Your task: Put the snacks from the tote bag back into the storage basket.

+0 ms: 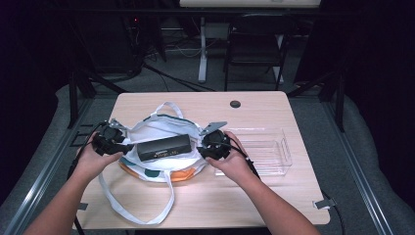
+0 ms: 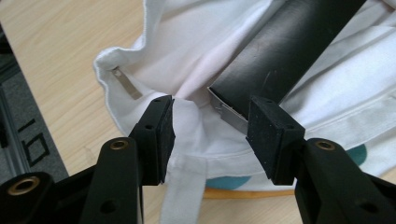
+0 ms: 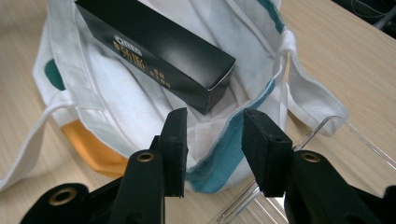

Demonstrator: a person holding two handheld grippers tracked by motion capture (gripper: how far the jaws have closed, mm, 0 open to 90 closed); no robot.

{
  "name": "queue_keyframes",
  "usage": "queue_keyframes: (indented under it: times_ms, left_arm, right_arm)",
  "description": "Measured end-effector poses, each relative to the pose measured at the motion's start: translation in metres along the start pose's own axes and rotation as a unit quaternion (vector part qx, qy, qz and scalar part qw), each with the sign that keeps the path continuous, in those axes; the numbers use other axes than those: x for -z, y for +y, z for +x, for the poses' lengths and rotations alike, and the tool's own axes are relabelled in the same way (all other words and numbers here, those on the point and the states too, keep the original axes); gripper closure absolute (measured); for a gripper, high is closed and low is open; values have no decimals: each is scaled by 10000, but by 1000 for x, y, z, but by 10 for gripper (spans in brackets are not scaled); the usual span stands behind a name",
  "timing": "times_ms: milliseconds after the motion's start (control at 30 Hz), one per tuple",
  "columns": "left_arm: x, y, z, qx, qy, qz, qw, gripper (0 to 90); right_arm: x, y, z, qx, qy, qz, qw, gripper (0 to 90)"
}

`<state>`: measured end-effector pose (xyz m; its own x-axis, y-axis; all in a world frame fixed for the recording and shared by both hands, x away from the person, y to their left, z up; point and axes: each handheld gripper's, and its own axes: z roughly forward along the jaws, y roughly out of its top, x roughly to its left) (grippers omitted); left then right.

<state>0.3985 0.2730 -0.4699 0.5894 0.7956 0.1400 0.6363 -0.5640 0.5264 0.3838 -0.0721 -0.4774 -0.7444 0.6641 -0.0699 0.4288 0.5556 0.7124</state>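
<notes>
White tote bag [image 1: 161, 147], one black box [image 1: 164, 147]

One camera sits high above my side of the table [image 1: 274, 105], looking forward and down — far enough to take in the whole top and my forearms. Two more ride on my grippers, looking along the jaws from close up. Both face inward from opposite ends of the black box [image 1: 163, 147] — all three views share it and the white bag [image 1: 161, 128].

box [image 2: 285, 51] far end cropped, label [image 3: 135, 53] unreadable
</notes>
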Motion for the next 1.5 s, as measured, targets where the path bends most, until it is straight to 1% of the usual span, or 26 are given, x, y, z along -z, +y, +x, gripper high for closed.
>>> queue_keyframes:
  times_ms: [33, 67, 100, 133, 233, 300, 333, 367, 400, 467, 533, 567, 667, 767, 800, 900, 933, 1000, 1067, 1167, 1200, 1233, 1267, 1333, 1467, 1500]
  left_arm:
    - [0, 1, -1, -19, -57, 57, 10000, 509]
    - [-1, 2, -2, -34, -5, 24, 10000, 509]
    - [0, 4, -2, -53, -81, 60, 9999, 510]
    - [0, 5, -3, -60, -42, 51, 10000, 509]
    - [0, 8, -4, -106, -53, 101, 9999, 501]
    - [0, 11, -4, -145, -122, 183, 9997, 489]
    - [0, 12, -5, -149, -208, 224, 9994, 477]
    - [-1, 13, -5, -200, -233, 270, 9992, 471]
    - [-1, 13, -6, -301, -217, 251, 9990, 471]
    - [-2, 14, -7, -448, -136, 236, 9986, 471]
    - [-2, 15, -8, -523, -82, 270, 9982, 466]
    - [-2, 16, -8, -544, -104, 289, 9980, 461]
    - [-3, 19, -8, -603, -137, 351, 9975, 457]
    - [-3, 23, -10, -721, -114, 382, 9966, 442]
    - [-3, 24, -10, -749, -130, 378, 9964, 443]
    - [-3, 29, -12, -728, -172, 406, 9964, 442]
    - [-3, 30, -13, -660, -258, 380, 9968, 434]
    - [-2, 32, -12, -647, -342, 420, 9964, 424]
    - [-4, 34, -14, -733, -422, 445, 9954, 413]
    - [-6, 37, -16, -891, -436, 566, 9935, 366]
    - [-6, 37, -17, -903, -458, 585, 9931, 352]
    - [-7, 38, -18, -963, -453, 593, 9925, 340]
    - [-8, 40, -19, -1053, -383, 613, 9918, 324]
    - [-10, 42, -21, -1122, -373, 673, 9907, 298]
    - [-14, 48, -26, -1244, -301, 795, 9886, 295]
    - [-15, 50, -27, -1271, -320, 820, 9880, 295]
  right_arm:
    - [3, 0, 0, -5, 11, -17, 10000, 598]
    - [6, 0, 0, -14, 34, -39, 10000, 595]
    - [9, -1, 0, -49, 37, -90, 9999, 588]
    - [12, -2, 0, -68, 59, -122, 9999, 582]
    - [20, -5, 0, -124, 95, -251, 9996, 551]
    - [23, -7, -1, -121, 79, -306, 9994, 521]
    - [25, -9, -1, -163, 45, -360, 9992, 510]
    - [27, -11, -2, -183, 28, -405, 9990, 502]
    - [28, -13, -3, -216, 76, -451, 9987, 497]
    - [32, -17, -4, -296, 88, -501, 9983, 493]
    - [35, -20, -5, -316, 117, -485, 9983, 494]
    - [36, -22, -6, -333, 151, -472, 9982, 493]
    - [39, -25, -7, -336, 240, -196, 9990, 500]
    - [43, -28, -8, -382, 256, -68, 9989, 496]
    - [44, -29, -7, -405, 200, -24, 9990, 490]
    - [51, -29, -8, -433, 165, -38, 9989, 491]
    - [54, -29, -9, -456, 201, -83, 9987, 496]
    - [58, -28, -9, -469, 328, -73, 9983, 515]
    - [61, -27, -8, -411, 393, -70, 9984, 517]
    - [62, -28, -8, -342, 380, -84, 9987, 513]
    - [62, -28, -8, -330, 362, -74, 9988, 511]
    - [62, -29, -9, -332, 364, -93, 9987, 510]
    - [62, -29, -9, -321, 356, -87, 9988, 507]
    - [62, -30, -11, -314, 340, -65, 9989, 502]
    - [61, -32, -13, -352, 282, -37, 9990, 495]
    - [61, -32, -13, -343, 282, -31, 9990, 495]
